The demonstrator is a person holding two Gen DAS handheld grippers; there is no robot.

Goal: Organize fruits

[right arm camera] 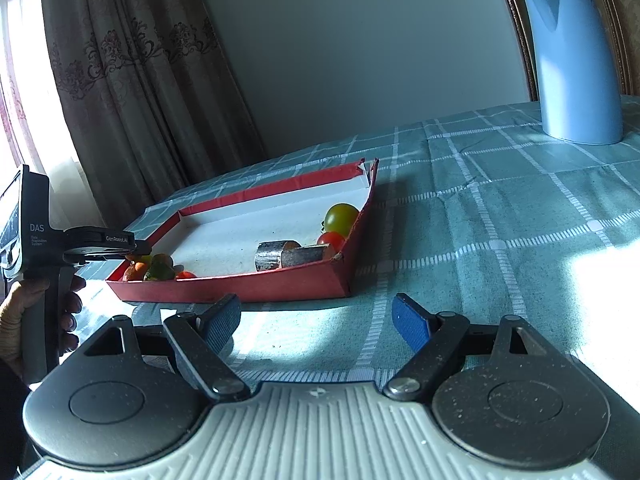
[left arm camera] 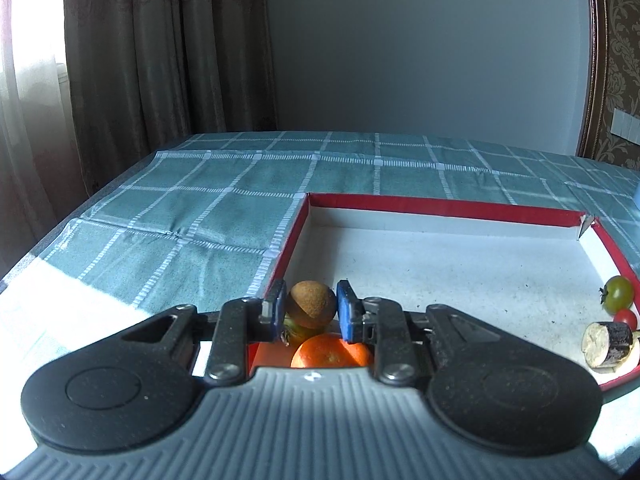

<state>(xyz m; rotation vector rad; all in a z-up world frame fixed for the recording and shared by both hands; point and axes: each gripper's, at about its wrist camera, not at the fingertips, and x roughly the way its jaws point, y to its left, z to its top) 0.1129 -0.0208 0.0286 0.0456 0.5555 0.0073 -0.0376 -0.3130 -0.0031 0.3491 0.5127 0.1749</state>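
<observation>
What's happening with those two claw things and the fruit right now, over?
Left gripper jaws around brown kiwi, low over corner pile in red tray. Right gripper open, empty, over tablecloth. Nothing in the way.

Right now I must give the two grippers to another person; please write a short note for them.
Left gripper: jaws around the fuzzy brown kiwi over the near-left corner of the red cardboard tray; contact unclear.
Right gripper: open, holding nothing, above the green checked tablecloth before the tray.
In tray: orange mandarin under the kiwi; green tomato, red tomato and cut dark-skinned pieces on the right side.
Left: set the kiwi down, release.
</observation>
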